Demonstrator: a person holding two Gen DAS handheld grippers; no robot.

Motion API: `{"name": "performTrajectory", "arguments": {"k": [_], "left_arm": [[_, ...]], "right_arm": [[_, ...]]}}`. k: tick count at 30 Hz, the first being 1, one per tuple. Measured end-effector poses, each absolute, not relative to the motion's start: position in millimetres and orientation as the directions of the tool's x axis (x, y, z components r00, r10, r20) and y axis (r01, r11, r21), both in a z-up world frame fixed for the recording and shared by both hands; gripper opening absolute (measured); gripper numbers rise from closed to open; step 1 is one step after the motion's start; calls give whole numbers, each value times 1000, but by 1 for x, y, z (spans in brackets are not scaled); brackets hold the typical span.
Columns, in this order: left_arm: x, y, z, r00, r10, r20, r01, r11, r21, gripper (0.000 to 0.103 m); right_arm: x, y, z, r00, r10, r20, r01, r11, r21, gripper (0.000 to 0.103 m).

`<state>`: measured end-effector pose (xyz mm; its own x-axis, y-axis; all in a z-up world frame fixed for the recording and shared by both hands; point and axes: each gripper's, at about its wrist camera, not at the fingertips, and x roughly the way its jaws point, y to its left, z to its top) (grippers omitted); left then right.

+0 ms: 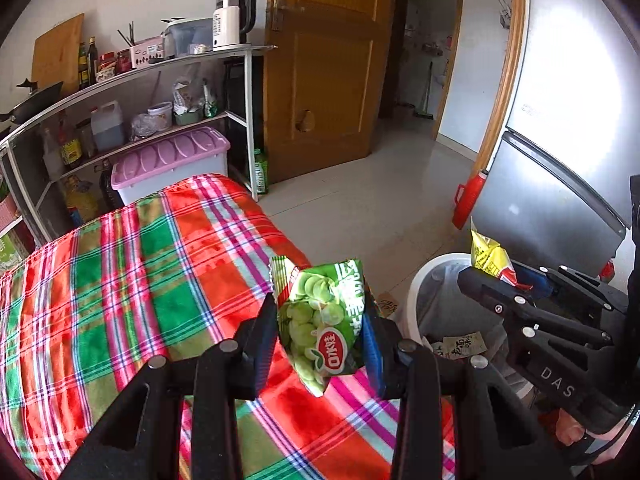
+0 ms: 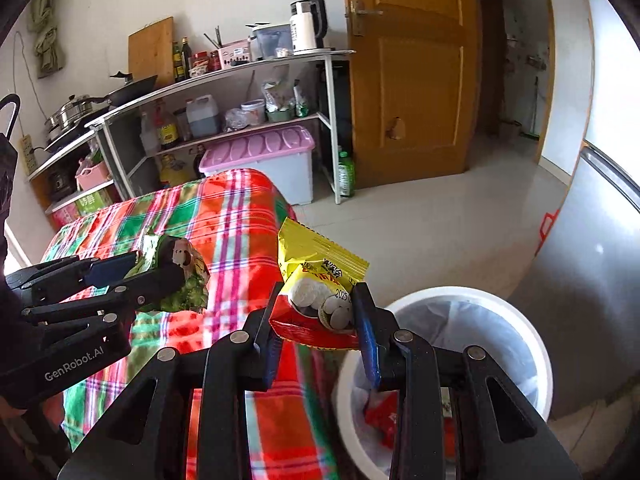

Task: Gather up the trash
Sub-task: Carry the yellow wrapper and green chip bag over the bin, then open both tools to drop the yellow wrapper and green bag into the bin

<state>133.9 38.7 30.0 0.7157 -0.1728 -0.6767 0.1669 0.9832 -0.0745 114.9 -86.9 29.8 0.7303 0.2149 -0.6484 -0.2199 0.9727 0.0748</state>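
- Left claw (image 1: pixel 322 330) clamped on green snack bag (image 1: pixel 320 316), above plaid worktop (image 1: pixel 140 272), beside bin; release here likely lands on cloth.
- Right claw (image 2: pixel 320 312) pinches yellow wafer packet (image 2: pixel 320 280) by white trash bin (image 2: pixel 532 344) rim; could miss.
- Bin, bag-lined, holds wrappers (image 1: pixel 464 346).

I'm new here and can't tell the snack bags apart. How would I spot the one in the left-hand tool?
Find the table with the red-and-green plaid cloth. Just above its near edge, the left gripper pinches the green snack packet. It shows pale green beans and a red oval logo; the other held packet is yellow and red.
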Motion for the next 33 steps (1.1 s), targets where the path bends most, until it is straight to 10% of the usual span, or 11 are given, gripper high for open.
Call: {"name": "performTrajectory", "arguments": {"k": [29, 33], "left_arm": [[152, -107, -32, 540, -268, -798, 352, 933, -76, 42], [152, -105, -34, 536, -269, -800, 346, 935, -82, 57]], "right_arm": [[106, -230, -44, 617, 39, -786, 5, 999, 53, 35], [105, -232, -49, 612, 27, -790, 15, 999, 45, 44]]}}
